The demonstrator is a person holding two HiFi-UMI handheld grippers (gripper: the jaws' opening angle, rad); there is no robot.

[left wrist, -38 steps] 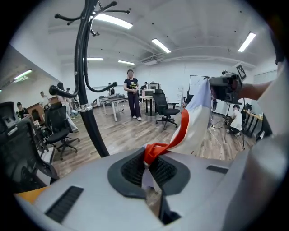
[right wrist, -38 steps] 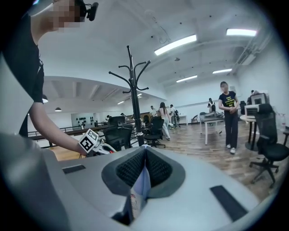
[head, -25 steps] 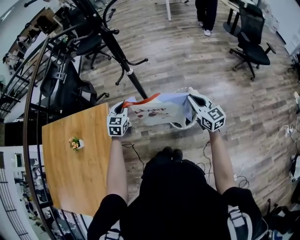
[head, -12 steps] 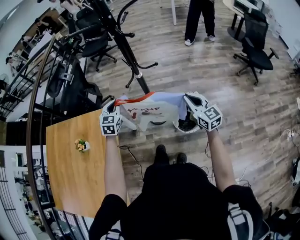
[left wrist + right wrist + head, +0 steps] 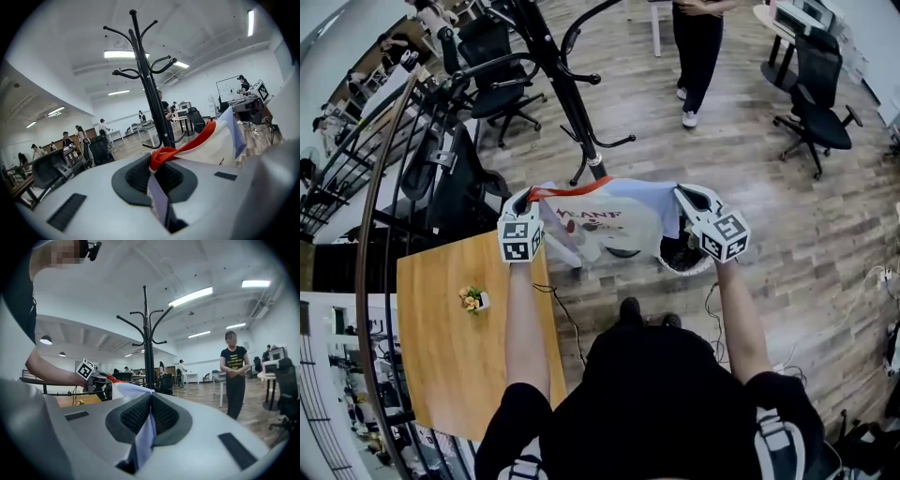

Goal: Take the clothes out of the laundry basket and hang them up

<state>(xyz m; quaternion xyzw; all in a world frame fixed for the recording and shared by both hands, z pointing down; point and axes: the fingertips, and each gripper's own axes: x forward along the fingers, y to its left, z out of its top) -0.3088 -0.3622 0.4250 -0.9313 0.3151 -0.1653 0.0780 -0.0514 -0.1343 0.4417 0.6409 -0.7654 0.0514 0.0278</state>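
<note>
The wooden floor (image 5: 787,234) spreads under everything. A black coat stand (image 5: 569,94) rises just beyond the held cloth, and a wooden worktop (image 5: 450,366) lies at the left. A standing person (image 5: 698,47) is farther off, past the stand. Between the two tongs hangs a pale garment (image 5: 614,220) with red neck trim and red lettering. It is stretched out in the air, clear of the worktop and just off its far right corner. The laundry basket (image 5: 686,270) sits on the floor beneath the garment's right end (half hidden by the cloth). The left tongs (image 5: 525,197) are clamped together on the garment's red-trimmed edge. The right tongs (image 5: 682,194) are pinched on its pale bluish edge. In each gripper view, cloth runs down between the pads. A small flower pot (image 5: 472,300) stands on the worktop toward its far edge.
</note>
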